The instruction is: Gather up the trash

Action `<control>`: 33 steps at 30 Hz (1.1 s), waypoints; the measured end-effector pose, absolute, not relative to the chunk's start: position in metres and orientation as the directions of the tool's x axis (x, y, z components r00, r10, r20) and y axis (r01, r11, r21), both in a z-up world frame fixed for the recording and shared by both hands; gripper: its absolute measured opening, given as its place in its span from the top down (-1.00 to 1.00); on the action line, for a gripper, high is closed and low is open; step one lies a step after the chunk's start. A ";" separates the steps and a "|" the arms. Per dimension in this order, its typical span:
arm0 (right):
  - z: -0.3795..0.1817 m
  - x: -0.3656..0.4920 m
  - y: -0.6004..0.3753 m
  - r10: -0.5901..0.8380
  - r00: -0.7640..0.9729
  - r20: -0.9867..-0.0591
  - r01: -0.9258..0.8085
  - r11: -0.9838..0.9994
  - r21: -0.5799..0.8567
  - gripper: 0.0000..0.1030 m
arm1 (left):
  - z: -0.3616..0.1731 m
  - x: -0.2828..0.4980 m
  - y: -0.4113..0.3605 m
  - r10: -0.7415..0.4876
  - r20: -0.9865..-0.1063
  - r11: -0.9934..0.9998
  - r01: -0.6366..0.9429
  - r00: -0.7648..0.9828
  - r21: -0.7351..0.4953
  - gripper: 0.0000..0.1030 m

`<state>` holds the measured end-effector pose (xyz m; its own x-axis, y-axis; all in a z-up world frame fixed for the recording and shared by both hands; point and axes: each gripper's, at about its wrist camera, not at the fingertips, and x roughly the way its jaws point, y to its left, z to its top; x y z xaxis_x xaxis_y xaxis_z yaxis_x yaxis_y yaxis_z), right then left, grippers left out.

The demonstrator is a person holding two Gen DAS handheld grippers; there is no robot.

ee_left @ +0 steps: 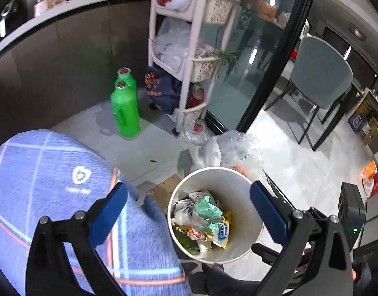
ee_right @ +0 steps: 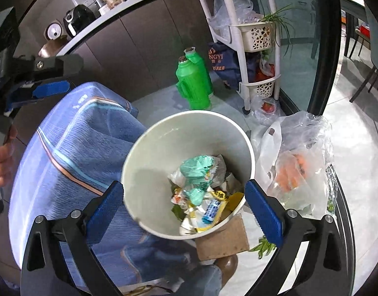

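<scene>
A white round trash bin point(ee_left: 235, 180) stands on the floor, holding crumpled wrappers point(ee_left: 203, 209) in green, white and yellow. It also shows in the right wrist view point(ee_right: 149, 148), with the wrappers point(ee_right: 201, 185) at its bottom. My left gripper point(ee_left: 189, 212) is open and empty, held above the bin with one finger over a blue plaid cushion point(ee_left: 53, 172). My right gripper point(ee_right: 182, 209) is open and empty, straddling the bin's near rim from above. The left gripper's blue pad point(ee_right: 51, 87) shows at the far left of the right wrist view.
Two green jugs point(ee_left: 125, 106) stand by a dark cabinet. A white basket rack point(ee_left: 189, 49) with plastic bags stands beside a glass door. Clear plastic bags point(ee_right: 297, 162) with orange contents lie right of the bin. A cardboard piece point(ee_right: 223, 239) lies under it. A grey chair point(ee_left: 322, 74) stands beyond.
</scene>
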<state>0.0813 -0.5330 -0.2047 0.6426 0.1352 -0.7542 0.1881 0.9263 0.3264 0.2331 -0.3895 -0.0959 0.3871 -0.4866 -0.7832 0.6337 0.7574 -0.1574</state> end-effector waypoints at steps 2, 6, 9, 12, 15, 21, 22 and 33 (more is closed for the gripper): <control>-0.193 0.076 -0.525 0.128 0.649 -0.750 0.188 0.928 0.322 -0.84 | -0.084 0.224 -0.374 -0.486 -0.767 0.775 0.611 0.419 -0.158 -0.93; -0.167 0.063 -0.501 0.105 0.658 -0.746 0.174 0.942 0.286 -0.84 | -0.060 0.201 -0.334 -0.452 -0.730 0.832 0.537 0.512 -0.138 -0.93; -0.145 0.054 -0.478 0.088 0.656 -0.750 0.159 0.955 0.251 -0.84 | -0.048 0.184 -0.304 -0.421 -0.713 0.867 0.481 0.561 -0.133 -0.93; -0.120 0.043 -0.449 0.059 0.650 -0.758 0.146 0.969 0.200 -0.84 | -0.036 0.162 -0.264 -0.341 -0.710 0.917 0.386 0.617 -0.104 -0.93; -0.101 0.035 -0.426 0.006 0.644 -0.765 0.150 0.980 0.134 -0.84 | -0.026 0.139 -0.228 -0.257 -0.694 0.950 0.308 0.672 -0.054 -0.93; -0.054 0.016 -0.377 -0.051 0.685 -0.727 0.144 0.987 0.067 -0.84 | -0.006 0.097 -0.163 -0.134 -0.665 0.982 0.186 0.735 0.008 -0.93; -0.045 0.012 -0.367 -0.064 0.691 -0.720 0.147 0.988 0.054 -0.84 | -0.002 0.091 -0.154 -0.124 -0.659 0.985 0.175 0.742 0.011 -0.93; -0.006 -0.025 -0.294 -0.148 0.727 -0.670 0.171 0.985 -0.032 -0.84 | 0.012 0.037 -0.060 0.020 -0.651 0.996 0.043 0.759 0.080 -0.93</control>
<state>-0.0249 -0.2936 -0.0062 0.7271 -0.1480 -0.6704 0.1713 0.9847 -0.0315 0.0366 -0.0599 0.0123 0.7588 0.0200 -0.6510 0.0427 0.9958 0.0804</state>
